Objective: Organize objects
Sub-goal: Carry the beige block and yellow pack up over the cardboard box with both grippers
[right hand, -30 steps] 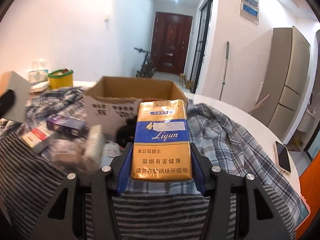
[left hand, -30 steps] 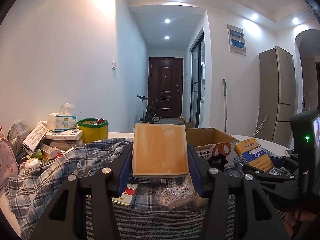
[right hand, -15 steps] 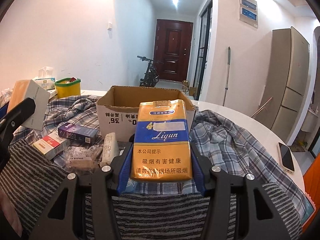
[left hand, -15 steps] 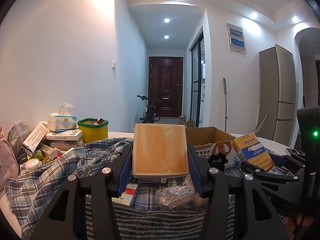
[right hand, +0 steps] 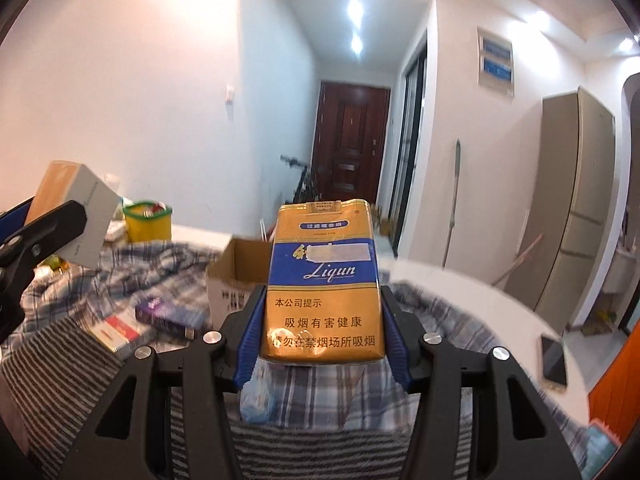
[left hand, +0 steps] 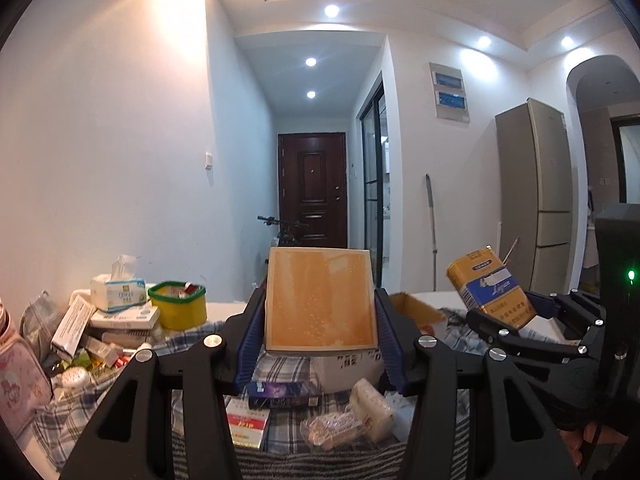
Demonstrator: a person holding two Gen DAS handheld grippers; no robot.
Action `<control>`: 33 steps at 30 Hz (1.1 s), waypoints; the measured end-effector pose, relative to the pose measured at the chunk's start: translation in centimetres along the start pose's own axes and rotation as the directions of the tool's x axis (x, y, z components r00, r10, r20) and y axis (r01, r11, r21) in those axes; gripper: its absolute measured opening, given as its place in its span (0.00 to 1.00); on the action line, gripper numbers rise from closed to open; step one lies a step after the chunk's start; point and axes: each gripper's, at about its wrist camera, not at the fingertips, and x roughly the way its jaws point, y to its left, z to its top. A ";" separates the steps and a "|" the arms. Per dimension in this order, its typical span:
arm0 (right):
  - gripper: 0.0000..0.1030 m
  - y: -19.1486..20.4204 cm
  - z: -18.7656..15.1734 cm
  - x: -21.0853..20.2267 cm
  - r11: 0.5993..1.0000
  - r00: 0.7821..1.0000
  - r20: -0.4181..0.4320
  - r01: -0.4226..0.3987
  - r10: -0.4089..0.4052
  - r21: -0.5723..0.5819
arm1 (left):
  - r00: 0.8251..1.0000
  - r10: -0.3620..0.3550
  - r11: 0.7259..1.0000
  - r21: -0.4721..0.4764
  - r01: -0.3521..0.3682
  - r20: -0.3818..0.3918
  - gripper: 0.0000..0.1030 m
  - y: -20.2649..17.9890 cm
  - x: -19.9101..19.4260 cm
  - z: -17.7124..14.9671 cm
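Cigarette pack (right hand: 323,280) stands clamped upright in the right tool (right hand: 322,334), cardboard box (right hand: 236,276) ahead-left (left tool (left hand: 320,344) grips an orange box (left hand: 320,300)).

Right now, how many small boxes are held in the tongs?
2. The plain orange box is clamped in the left tongs; the Liqun pack is clamped in the right tongs. More boxes lie on the cloth below.

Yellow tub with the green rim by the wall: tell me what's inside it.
The yellow tub with the green rim holds small items, one red; most of its inside is hidden by its wall.
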 end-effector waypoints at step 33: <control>0.51 -6.6 15.9 3.7 0.968 0.949 0.253 -0.221 0.185 0.119 | 0.979 -0.008 0.995 -0.097 0.028 0.202 0.52 2.2 4.5 13.2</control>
